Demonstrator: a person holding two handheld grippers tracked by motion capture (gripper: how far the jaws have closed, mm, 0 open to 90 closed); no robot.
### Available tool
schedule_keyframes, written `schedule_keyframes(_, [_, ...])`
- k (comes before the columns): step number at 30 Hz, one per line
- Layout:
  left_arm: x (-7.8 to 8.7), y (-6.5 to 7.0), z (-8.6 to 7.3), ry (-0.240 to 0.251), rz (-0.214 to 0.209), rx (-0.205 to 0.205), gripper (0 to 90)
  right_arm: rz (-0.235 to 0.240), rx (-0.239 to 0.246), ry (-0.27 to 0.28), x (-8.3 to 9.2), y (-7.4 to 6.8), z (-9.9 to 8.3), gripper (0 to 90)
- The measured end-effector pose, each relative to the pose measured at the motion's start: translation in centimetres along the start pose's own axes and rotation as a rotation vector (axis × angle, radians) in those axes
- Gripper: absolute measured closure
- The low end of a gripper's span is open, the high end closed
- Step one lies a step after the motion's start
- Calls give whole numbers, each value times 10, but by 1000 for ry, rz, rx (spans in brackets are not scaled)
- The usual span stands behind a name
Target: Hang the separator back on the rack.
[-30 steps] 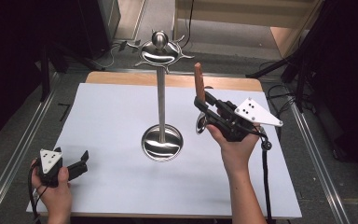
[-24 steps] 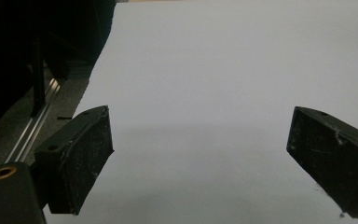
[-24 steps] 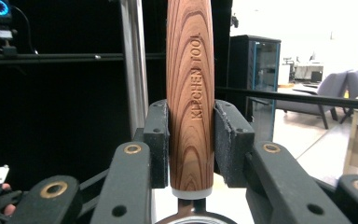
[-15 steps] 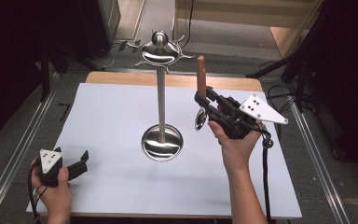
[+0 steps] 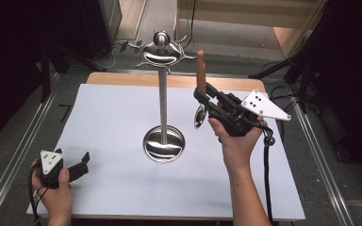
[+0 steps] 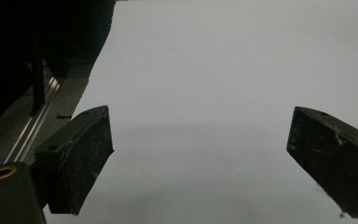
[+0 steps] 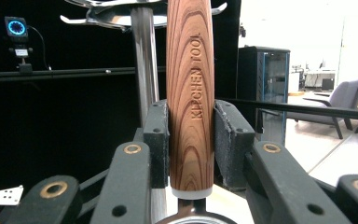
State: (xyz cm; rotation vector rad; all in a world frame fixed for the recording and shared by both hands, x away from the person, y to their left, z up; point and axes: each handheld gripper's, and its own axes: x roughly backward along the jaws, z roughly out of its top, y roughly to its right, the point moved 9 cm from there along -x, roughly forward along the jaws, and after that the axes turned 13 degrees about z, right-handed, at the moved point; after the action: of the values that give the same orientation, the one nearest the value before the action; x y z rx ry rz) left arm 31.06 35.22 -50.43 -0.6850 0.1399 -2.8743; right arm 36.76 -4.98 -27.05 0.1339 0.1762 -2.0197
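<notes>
A kitchen tool with a wooden handle (image 5: 200, 70) stands upright in my right gripper (image 5: 201, 94), which is shut on the handle's lower end. Its shiny metal head (image 5: 199, 117) hangs below the jaws. In the right gripper view the handle (image 7: 189, 93), engraved "KITCHEN TOOL", is clamped between both pads of the right gripper (image 7: 191, 140). Just left of the tool rises a steel utensil stand (image 5: 162, 101) with a ring of hooks (image 5: 162, 54) on top and a round base (image 5: 164, 143). My left gripper (image 5: 82, 162) rests open at the near left of the table, nothing between its fingers (image 6: 81, 154).
A white sheet (image 5: 113, 113) covers the table, with a wooden strip along its far edge. Metal rails (image 5: 26, 141) run along both sides. The stand's pole (image 7: 142, 60) rises close behind the held handle. Cables lie on the floor beyond the table.
My right gripper has lifted the tool slightly, staying beside the stand. The left gripper has not moved.
</notes>
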Motion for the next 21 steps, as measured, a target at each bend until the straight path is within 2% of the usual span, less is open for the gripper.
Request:
schedule_keyframes(18, [0,0,0,-1,-1,0,75,27,-19,-8,-10,-2,-4,702])
schedule_keyframes(21, [0,0,0,0,0,-1,75,33,-33,-12,-11,-1,-6,702])
